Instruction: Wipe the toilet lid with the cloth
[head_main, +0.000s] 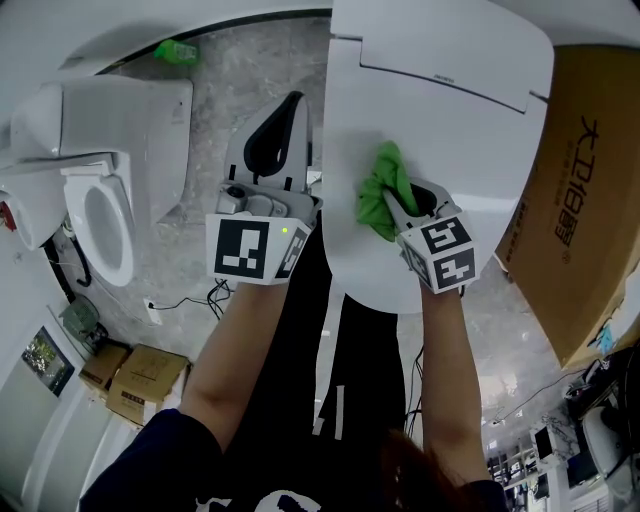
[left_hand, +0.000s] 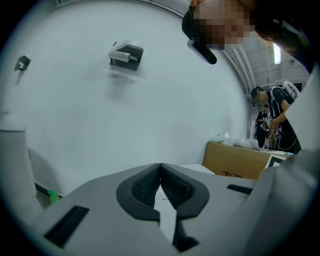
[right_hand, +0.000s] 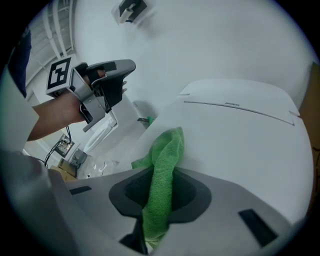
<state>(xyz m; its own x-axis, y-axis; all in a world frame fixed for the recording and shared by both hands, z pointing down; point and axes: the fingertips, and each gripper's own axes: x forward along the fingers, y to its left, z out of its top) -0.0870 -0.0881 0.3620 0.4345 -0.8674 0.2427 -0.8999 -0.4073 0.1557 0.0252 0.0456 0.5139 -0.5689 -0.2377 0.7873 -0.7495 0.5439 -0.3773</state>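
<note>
A white toilet lid lies closed in front of me, also filling the right gripper view. A green cloth rests bunched on its near left part. My right gripper is shut on the cloth, which is pinched between its dark pads and touches the lid. My left gripper hangs left of the lid over the floor, its jaws shut on nothing. In the right gripper view the left gripper shows at upper left, held by a hand.
A second white toilet with its seat open stands at left. A big cardboard box stands right of the lid. Small cardboard boxes and cables lie on the grey marbled floor. People stand in the background.
</note>
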